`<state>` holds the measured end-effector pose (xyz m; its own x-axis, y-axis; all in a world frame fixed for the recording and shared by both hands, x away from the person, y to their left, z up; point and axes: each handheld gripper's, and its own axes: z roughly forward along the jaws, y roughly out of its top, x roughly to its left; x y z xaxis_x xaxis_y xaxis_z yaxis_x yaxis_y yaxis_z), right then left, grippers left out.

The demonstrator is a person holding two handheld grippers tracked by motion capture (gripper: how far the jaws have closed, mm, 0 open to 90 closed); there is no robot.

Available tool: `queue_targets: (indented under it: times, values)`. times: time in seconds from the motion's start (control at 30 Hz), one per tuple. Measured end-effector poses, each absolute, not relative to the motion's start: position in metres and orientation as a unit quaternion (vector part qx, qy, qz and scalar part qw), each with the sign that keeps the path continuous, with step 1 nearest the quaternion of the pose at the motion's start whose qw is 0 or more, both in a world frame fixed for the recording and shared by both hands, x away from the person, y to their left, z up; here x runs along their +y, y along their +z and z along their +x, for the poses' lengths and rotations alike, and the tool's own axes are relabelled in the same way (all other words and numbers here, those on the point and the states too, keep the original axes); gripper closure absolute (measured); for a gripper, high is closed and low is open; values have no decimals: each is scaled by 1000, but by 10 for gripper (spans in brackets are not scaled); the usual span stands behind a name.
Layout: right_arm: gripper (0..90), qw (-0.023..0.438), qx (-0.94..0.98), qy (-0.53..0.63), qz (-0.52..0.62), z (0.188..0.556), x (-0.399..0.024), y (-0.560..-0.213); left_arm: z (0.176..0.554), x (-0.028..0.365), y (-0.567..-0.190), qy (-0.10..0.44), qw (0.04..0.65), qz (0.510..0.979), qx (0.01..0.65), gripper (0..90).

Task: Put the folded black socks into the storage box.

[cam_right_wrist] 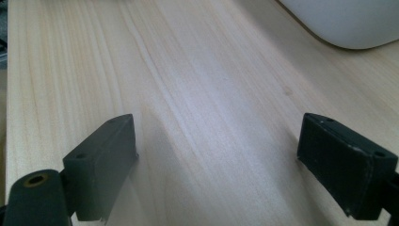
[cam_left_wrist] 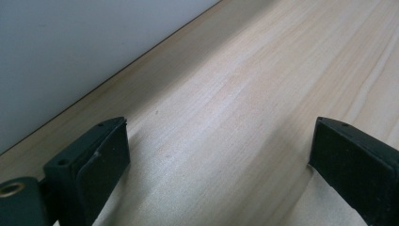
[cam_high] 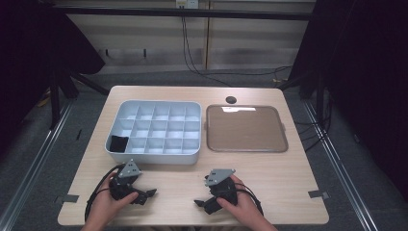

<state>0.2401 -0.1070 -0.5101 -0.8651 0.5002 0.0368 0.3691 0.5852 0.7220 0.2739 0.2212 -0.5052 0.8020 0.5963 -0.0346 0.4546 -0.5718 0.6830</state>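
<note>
1. One pale wooden table [cam_high: 288, 187], rectangular with rounded corners and fine straight grain, carries everything.
2. One flat brown square tray [cam_high: 247, 129] with a raised rim lies just right of the organiser box.
3. One light grey plastic organiser box [cam_high: 154, 126], smooth-walled and divided into a grid of small square cells, sits at the table's middle-left; one black square piece [cam_high: 119, 143] fills its near-left cell.
4. Two black two-jaw tongs rest nearer the person than the box: the left gripper [cam_high: 146, 195], jaws spread apart with only bare wood between, and the right gripper [cam_high: 202, 204], likewise spread and holding nothing.
</note>
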Motion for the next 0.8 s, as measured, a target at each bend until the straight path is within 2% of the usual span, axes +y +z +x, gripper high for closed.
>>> queue_targets:
  times: [0.27, 0.8]
  values:
    - [117, 86, 887, 384, 242, 240, -107, -510, 271, 219, -509, 108, 360, 880, 291, 0]
    - [117, 86, 887, 384, 242, 239, -108, -510, 271, 219, -509, 109, 360, 879, 292, 0]
